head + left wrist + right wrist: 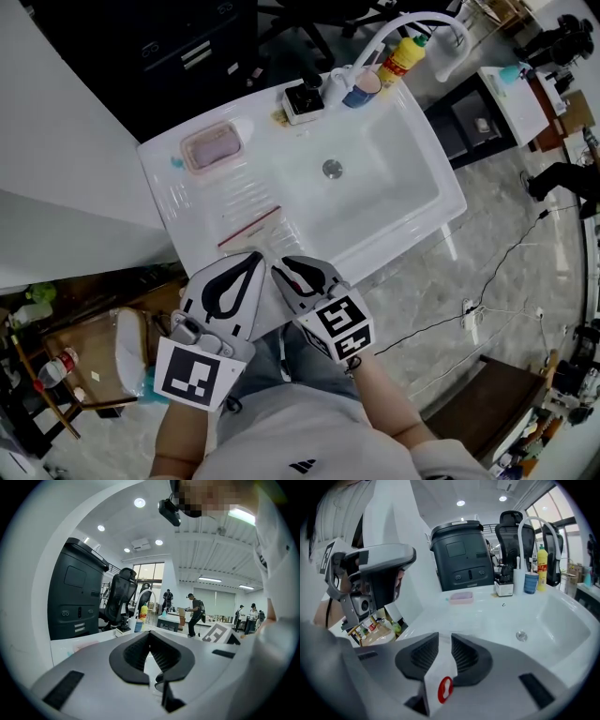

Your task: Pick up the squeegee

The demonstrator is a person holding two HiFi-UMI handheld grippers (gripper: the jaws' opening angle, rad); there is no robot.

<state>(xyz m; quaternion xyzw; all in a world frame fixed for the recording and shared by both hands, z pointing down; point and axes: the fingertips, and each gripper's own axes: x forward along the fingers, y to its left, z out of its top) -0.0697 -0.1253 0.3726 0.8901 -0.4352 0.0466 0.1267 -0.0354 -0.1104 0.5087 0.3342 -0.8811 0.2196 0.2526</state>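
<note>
The squeegee (250,228), a thin strip with a red edge, lies slantwise on the ribbed drainboard of the white sink (187,202). Both grippers hover side by side at the sink's front edge, just short of the squeegee. My left gripper (257,255) (149,633) has its fingertips touching and nothing between them. My right gripper (279,265) (444,637) points down at the drainboard with a clear gap between its pads. A white wedge with a red mark (445,689) shows low in that gap; I cannot tell what it is. Neither gripper view shows the squeegee.
A pink soap dish (213,147) sits at the drainboard's far left. Behind the basin with its drain (332,169) stand a black-and-white holder (304,99), a blue cup (364,91), a yellow bottle (403,58) and the white faucet (412,23). A wooden chair (94,356) is at lower left.
</note>
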